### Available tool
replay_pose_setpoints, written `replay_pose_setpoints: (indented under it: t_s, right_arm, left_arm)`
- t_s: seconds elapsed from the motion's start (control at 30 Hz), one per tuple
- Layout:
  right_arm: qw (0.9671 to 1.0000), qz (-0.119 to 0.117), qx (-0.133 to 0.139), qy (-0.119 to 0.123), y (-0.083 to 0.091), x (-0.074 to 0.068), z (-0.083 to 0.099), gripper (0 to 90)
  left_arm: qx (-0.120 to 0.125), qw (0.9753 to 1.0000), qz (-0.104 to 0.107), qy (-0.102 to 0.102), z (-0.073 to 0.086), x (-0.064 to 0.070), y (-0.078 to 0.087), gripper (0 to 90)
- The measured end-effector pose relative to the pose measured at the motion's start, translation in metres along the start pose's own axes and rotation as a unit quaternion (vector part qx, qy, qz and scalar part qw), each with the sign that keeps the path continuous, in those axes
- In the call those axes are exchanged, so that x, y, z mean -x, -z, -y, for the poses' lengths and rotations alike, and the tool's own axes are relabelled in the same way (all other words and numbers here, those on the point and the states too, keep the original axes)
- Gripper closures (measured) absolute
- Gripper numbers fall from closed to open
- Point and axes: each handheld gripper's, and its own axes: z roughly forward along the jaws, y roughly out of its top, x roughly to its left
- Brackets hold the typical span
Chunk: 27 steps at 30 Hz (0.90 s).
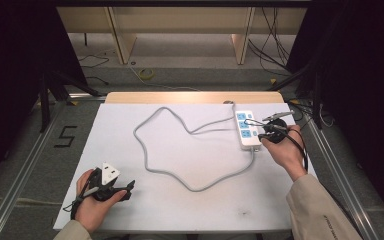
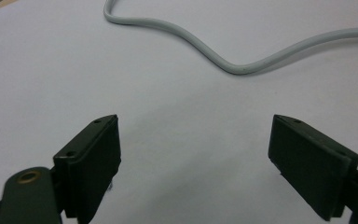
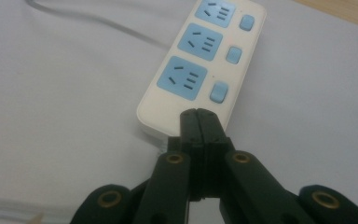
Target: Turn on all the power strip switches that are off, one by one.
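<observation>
The right gripper [image 3: 198,113] has its two black jaws pressed flat together with nothing between them, and their tips sit at the near end of a white power strip [image 3: 186,107], over its edge; whether they rest on the plastic or hang just above it cannot be told. In the right gripper view the strip runs away from the jaws with three blue sockets in a row, each with a small blue switch beside it. In the high view the right gripper [image 1: 269,135] is at the strip's [image 1: 247,131] near end, close to the right edge of the white counter [image 1: 190,210], held by the person's right hand [image 1: 285,150]. From that same near end a grey cable [image 1: 170,172] leaves the strip and loops widely across the middle of the counter. The left gripper [image 2: 195,154] is spread wide, its jaws well apart over bare counter, with a bend of the grey cable [image 2: 233,67] lying beyond them and not touched. In the high view the left gripper [image 1: 128,190] is near the counter's front left corner, well apart from the strip.
</observation>
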Motion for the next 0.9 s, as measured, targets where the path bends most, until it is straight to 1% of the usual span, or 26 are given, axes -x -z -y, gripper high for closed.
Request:
replay_pose_setpoints:
  t_s: [0.27,0.37,0.63,0.9]
  right_arm:
    - [1.0,0.004,-0.001,-0.003,-0.005,0.005,-0.008,90.0]
    - [1.0,0.004,-0.001,-0.006,-0.007,0.007,-0.011,90.0]
    - [0.9999,0.01,-0.006,-0.01,-0.011,0.011,-0.02,90.0]
    - [0.9998,0.009,-0.011,-0.014,-0.019,0.013,-0.027,90.0]
  left_arm:
    - [0.001,1.0,0.001,0.004,0.0,0.0,-0.001,16.8]
    - [0.001,1.0,0.0,0.0,0.0,0.0,0.0,16.8]
    - [0.002,1.0,-0.003,0.0,0.0,0.001,0.001,16.7]
    - [0.0,1.0,-0.001,-0.001,0.0,0.0,0.0,16.7]
